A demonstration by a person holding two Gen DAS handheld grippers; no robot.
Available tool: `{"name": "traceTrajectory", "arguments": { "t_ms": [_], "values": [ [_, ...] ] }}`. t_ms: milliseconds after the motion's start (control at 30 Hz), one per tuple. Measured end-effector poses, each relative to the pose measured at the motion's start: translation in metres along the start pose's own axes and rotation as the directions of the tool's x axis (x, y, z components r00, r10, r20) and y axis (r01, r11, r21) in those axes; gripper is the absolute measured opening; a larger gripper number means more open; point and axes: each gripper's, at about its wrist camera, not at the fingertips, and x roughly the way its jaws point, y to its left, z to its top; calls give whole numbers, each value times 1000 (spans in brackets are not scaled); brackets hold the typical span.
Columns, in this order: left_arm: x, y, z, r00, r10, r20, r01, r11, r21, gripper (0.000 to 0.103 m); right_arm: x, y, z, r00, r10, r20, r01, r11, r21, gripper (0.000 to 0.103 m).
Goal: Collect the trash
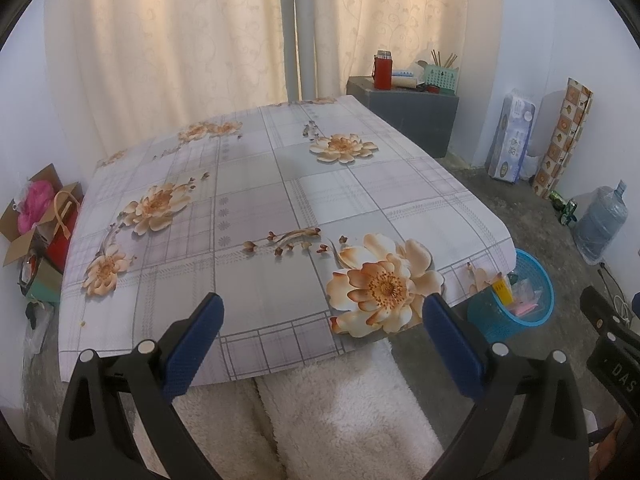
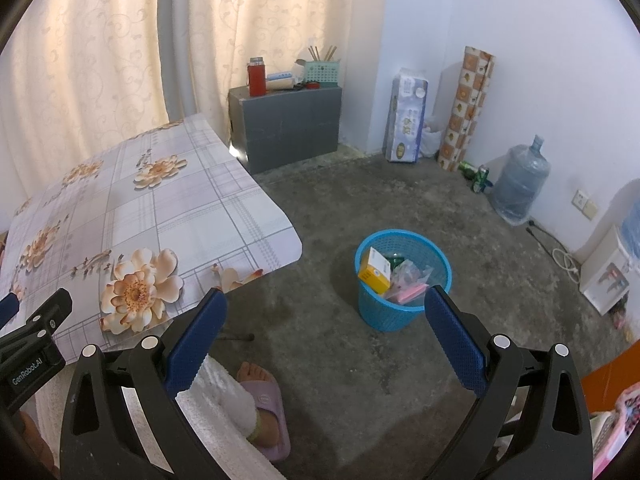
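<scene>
Bench [image 1: 280, 184] looks bare from here. Blue basket [image 2: 402, 280] on floor just off its right corner, trash already inside: yellow box [image 2: 374, 270], wrappers. My right gripper [image 2: 324, 332] nearer – basket dead ahead. Left gripper [image 1: 322, 336] over bench edge. Both wide open, holding nothing.

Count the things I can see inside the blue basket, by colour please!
In the blue plastic mesh basket:
Yellow and white cardboard box: 1
Pink flat wrapper: 1
Clear crinkly plastic bag: 1
Green item, partly hidden: 1
Total: 4 that I can make out.
</scene>
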Motion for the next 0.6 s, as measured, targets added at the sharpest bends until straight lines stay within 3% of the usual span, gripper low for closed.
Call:
{"name": "traceTrajectory", "arguments": {
  "t_ms": [600],
  "values": [
    [2, -2, -3, 1000, -6, -7, 6, 1000, 1, 97, -2, -2, -1, 1000, 2, -1, -2, 1000, 2, 95]
  ]
}}
